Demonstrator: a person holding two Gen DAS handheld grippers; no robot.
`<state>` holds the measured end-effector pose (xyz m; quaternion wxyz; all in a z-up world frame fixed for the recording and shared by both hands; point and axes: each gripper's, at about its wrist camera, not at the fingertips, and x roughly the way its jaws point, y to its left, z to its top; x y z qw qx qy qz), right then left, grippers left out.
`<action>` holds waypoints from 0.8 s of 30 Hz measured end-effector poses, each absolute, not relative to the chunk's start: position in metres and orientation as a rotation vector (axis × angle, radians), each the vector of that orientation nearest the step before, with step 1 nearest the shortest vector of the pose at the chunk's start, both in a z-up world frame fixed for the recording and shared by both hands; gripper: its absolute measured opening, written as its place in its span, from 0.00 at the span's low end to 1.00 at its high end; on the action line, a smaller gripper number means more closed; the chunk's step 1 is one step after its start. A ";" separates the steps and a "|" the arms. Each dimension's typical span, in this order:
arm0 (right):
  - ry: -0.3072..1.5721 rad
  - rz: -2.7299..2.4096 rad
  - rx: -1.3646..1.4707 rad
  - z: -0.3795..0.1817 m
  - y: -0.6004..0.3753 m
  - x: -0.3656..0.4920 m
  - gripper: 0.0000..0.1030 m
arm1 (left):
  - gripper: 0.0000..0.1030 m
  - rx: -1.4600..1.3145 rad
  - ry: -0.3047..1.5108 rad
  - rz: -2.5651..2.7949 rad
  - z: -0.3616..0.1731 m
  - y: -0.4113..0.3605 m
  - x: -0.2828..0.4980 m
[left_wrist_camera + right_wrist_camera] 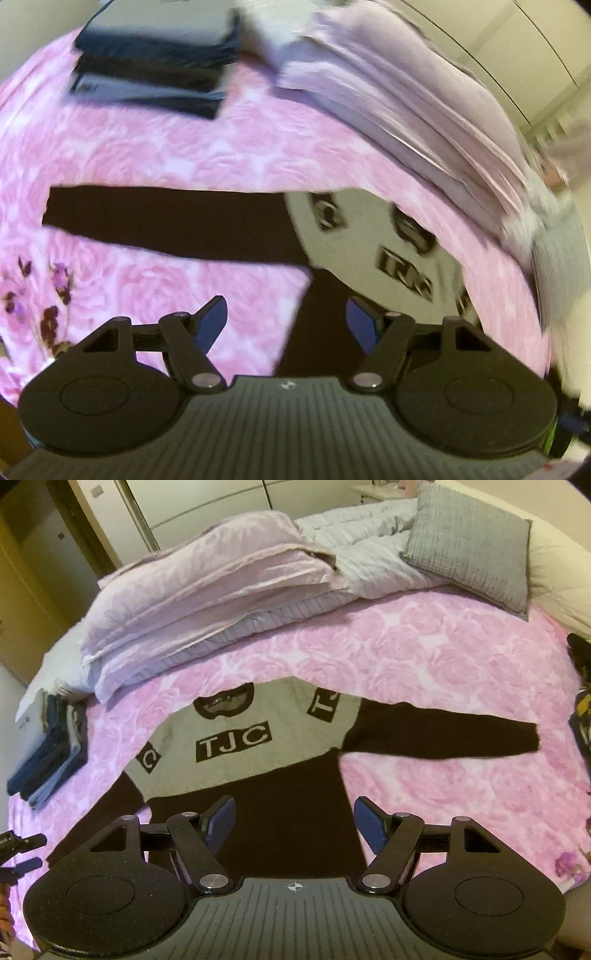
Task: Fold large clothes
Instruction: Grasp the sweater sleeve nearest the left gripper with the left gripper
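- A grey-and-black sweater (236, 746) lies spread flat, front up, on a bed covered by a pink rose-print bedspread (424, 657); blocks reading "TJC" sit on the chest and shoulder.
- In the right wrist view, the right tongs (293, 823) hang over the sweater's black lower body, near its hem; the blue pads are spread apart with only fabric seen below them, and nothing is pinched.
- One black sleeve (443, 738) stretches out flat to the right of these tongs, well beyond them.
- In the left wrist view, which is blurred, the left tongs (286, 325) are spread too and empty; the sweater's black body edge (317, 332) runs down between the pads, with the right pad over black cloth and the left pad over pink bedspread.
- The other black sleeve (166, 221) lies flat across the bedspread ahead of the left tongs, pointing left.
- Whether either pair touches the cloth cannot be told.
- Behind the sweater sit folded lilac bedding (207, 590), a grey pillow (469, 542) and a stack of folded dark clothes (51, 753).
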<state>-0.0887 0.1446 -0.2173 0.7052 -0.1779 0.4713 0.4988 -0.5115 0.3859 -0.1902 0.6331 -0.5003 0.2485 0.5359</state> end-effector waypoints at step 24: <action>1.122 1.090 -0.696 -0.358 0.221 -0.099 0.66 | 0.22 -1.482 0.022 1.736 -0.383 0.442 -0.690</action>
